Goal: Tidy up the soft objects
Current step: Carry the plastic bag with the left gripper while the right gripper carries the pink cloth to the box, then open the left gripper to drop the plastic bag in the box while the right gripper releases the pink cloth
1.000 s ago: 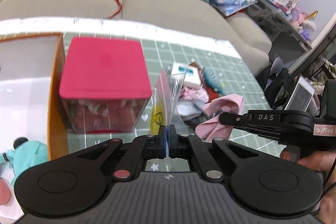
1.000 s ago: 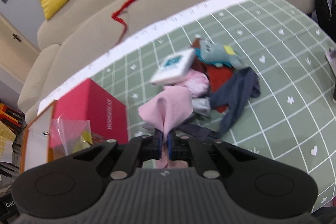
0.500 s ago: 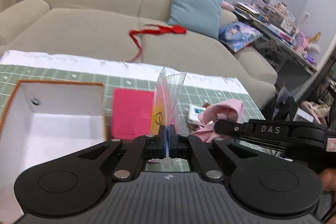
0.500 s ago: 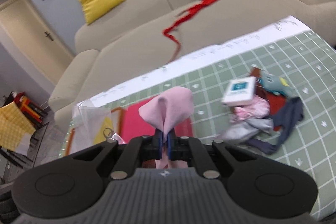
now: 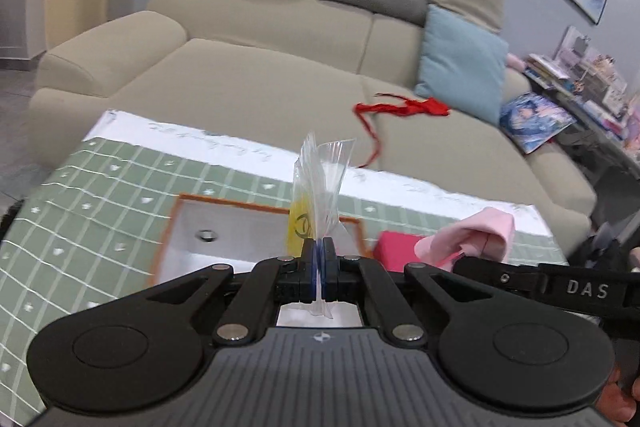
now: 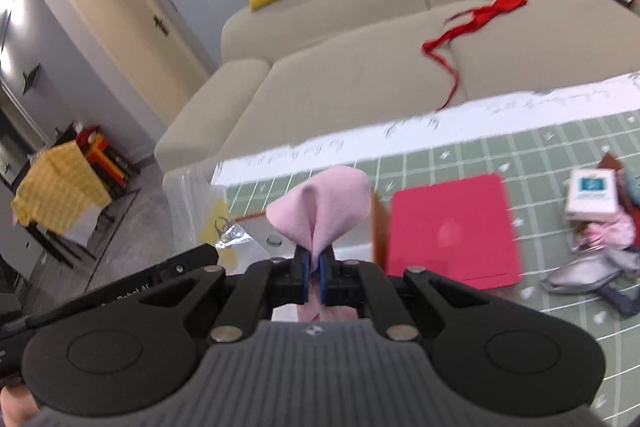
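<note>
My left tool (image 5: 319,259) is clamped tight on the edge of a clear plastic bag (image 5: 320,187), which stands up from the closed tips, a yellow label showing through one side. My right tool (image 6: 315,269) is pinched just as narrowly on a pink cloth (image 6: 320,207), whose folded top puffs above the tips while a strip hangs below them.

I judge this to be the bagging step: one soft item is lifted and the bag is raised beside it, just to the left of the cloth in the right view. The next move calls for getting the bag's mouth open, which is hard with one flat grip, then feeding the cloth in.

Under both tools, on the green gridded bench (image 5: 100,195), sits a white open box with an orange rim (image 5: 240,227), with a pink lid (image 6: 452,227) beside it on its right. More soft items (image 6: 600,251) and a small white carton (image 6: 590,195) lie heaped toward the bench's right edge. Beyond the far edge is a beige sofa (image 5: 280,79) with a red ribbon (image 5: 400,109) on it.
</note>
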`<control>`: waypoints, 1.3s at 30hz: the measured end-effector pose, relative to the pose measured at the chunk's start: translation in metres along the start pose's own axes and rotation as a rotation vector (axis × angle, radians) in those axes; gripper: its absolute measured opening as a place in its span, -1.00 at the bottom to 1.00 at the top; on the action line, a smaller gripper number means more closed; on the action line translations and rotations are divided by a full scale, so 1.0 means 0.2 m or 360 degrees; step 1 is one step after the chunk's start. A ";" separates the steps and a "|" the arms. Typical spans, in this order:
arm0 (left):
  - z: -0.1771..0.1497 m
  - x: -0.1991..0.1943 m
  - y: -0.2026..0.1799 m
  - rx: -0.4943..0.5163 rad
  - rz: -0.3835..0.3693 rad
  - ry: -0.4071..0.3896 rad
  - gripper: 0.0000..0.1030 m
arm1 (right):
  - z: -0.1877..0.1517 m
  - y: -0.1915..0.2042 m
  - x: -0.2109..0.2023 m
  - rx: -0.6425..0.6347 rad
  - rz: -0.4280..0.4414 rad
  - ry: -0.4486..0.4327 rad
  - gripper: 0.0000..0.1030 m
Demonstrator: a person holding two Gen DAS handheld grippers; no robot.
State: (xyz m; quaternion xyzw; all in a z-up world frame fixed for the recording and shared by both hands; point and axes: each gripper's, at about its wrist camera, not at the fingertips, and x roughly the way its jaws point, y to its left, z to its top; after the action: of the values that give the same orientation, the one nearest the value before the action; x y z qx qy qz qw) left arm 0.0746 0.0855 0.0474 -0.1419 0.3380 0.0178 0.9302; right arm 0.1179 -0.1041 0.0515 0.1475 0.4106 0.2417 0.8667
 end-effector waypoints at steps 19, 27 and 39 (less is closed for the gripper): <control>-0.22 0.40 0.34 -0.0057 0.0185 0.0392 -0.98 | -0.21 0.04 0.70 -0.0251 -0.0297 0.0470 -1.00; -0.25 0.41 0.34 -0.0042 0.0233 0.0441 -0.98 | -0.19 0.01 0.67 -0.0258 -0.0217 0.0441 -1.00; -0.27 0.47 0.37 -0.0044 0.0302 0.0542 -0.62 | -0.19 0.13 0.65 -0.0371 -0.0217 0.0382 -1.00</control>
State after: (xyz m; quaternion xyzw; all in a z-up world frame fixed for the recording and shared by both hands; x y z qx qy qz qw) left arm 0.1031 0.1365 -0.0706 -0.1231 0.5020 0.0858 0.8518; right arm 0.1502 -0.0096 -0.0428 -0.0120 0.4893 0.2442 0.8371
